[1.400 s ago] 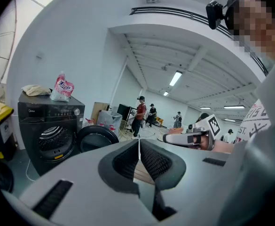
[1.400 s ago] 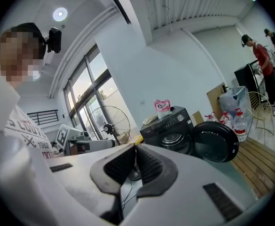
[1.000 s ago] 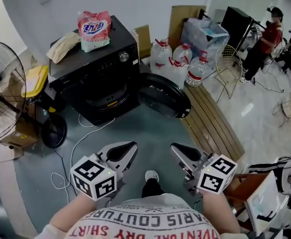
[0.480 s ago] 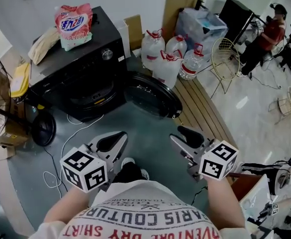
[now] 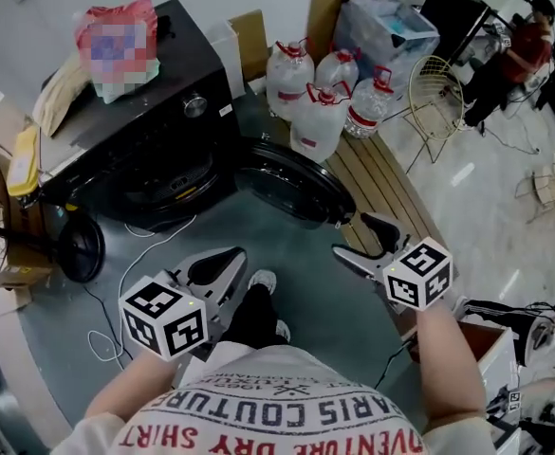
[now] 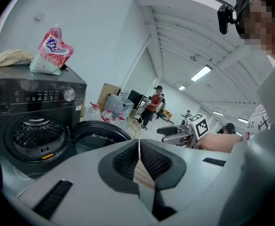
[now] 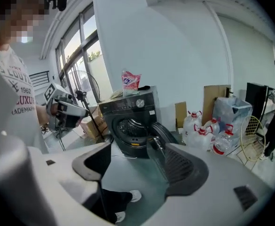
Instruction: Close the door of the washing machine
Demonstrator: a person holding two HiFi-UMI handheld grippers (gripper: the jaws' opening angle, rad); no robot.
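The black front-loading washing machine [image 5: 154,131] stands at the upper left, its round door [image 5: 291,183] swung wide open to the right over the green floor. My left gripper [image 5: 218,265] is shut and empty, hovering short of the machine's front. My right gripper [image 5: 367,243] hangs just right of the door's near edge; its jaws have just been opening and stand open with nothing between them. In the right gripper view the door [image 7: 157,138] appears edge-on beyond my right gripper [image 7: 137,166]. The left gripper view shows the drum opening [image 6: 34,135] past my left gripper [image 6: 138,157].
Several large water bottles [image 5: 320,102] stand behind the door beside a slatted wooden board [image 5: 381,192]. A detergent bag [image 5: 116,45] lies on the machine. A white cable [image 5: 125,292] runs across the floor. My shoe [image 5: 263,282] is below the door. People [image 5: 514,64] stand far right.
Both grippers have moved forward toward the machine, which now looks nearer. The right gripper's jaws went from shut to wide open and it now sits close to the door's edge.
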